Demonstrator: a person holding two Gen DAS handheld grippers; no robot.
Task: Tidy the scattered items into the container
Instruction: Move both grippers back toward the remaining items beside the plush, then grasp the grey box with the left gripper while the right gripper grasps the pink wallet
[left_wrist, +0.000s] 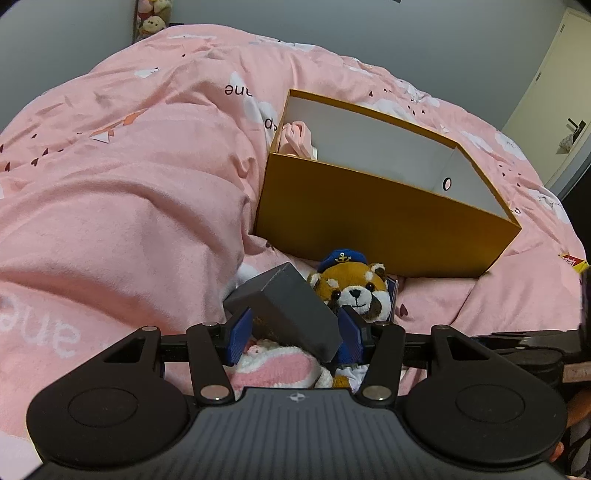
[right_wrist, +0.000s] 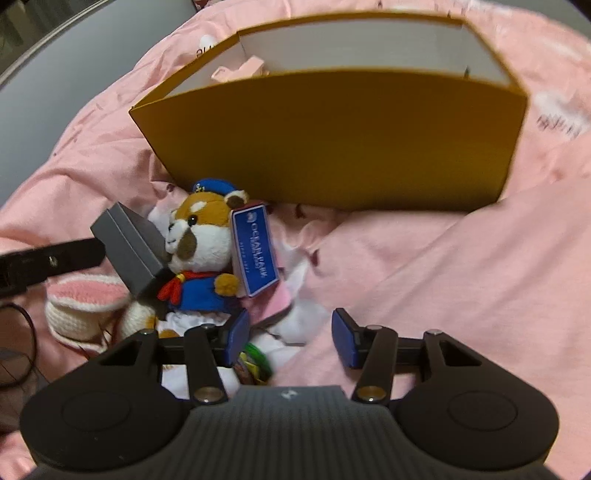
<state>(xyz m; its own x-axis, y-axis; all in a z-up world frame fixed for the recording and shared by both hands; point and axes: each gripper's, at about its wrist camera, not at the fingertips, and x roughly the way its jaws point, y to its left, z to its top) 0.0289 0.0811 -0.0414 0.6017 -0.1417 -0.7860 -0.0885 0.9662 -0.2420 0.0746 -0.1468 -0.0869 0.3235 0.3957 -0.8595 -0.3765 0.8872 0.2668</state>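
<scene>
The left gripper (left_wrist: 294, 334) clamps a grey box (left_wrist: 284, 306) across its width, tilted, apparently lifted clear of the pile for carrying. Ahead of it and to its right sits the open yellow container (left_wrist: 384, 214) on pink bedding (left_wrist: 122, 192), its near wall high. The right gripper (right_wrist: 290, 338) hangs open and empty over white plush; blur hides exactly what. A red panda toy (right_wrist: 201, 254) lies just ahead.

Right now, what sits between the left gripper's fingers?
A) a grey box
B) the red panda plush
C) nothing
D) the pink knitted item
A: in the left wrist view the grey box lies tilted between the blue pads of the left gripper, in front of the plush.
</scene>
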